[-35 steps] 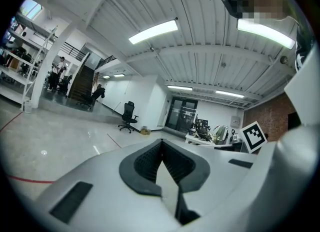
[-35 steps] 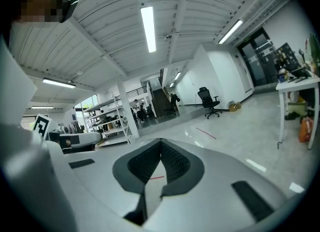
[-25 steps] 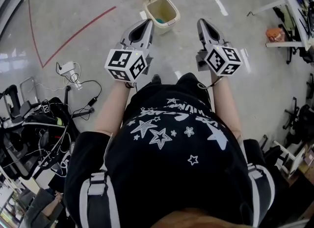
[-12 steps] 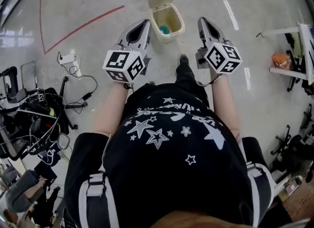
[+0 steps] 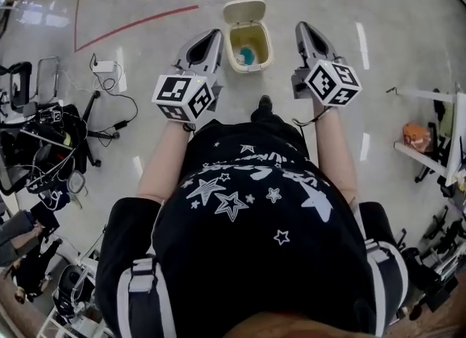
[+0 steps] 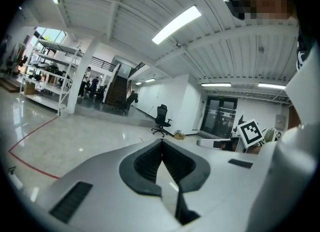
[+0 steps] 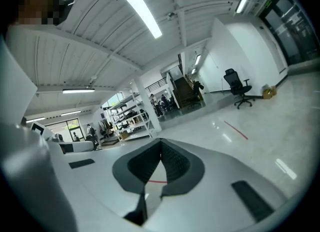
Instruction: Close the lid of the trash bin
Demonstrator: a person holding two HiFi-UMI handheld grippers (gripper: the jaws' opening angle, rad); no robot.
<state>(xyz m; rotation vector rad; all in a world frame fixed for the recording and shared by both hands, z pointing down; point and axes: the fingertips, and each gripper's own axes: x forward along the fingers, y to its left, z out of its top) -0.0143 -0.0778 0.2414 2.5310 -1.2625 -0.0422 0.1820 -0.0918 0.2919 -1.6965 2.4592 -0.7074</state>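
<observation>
A small cream trash bin [image 5: 248, 46] stands on the floor ahead of me, its lid [image 5: 245, 11] swung up and back. Something blue lies inside the bin. In the head view my left gripper [image 5: 214, 35] is held up to the bin's left and my right gripper [image 5: 302, 28] to its right, both well above the floor. Each gripper has its jaws shut with tips touching and nothing between them. The left gripper [image 6: 161, 141] and right gripper [image 7: 160, 141] views point out across the hall and do not show the bin.
A red line [image 5: 135, 23] crosses the glossy floor at the left. Cables and a power strip [image 5: 104, 67] lie left, beside a stack of dark gear [image 5: 40, 154]. White racks [image 5: 437, 132] stand at the right. An office chair [image 6: 162, 119] is far off.
The bin has come nearer and more centred between the grippers as I walked toward it. Both grippers stay shut at the same height.
</observation>
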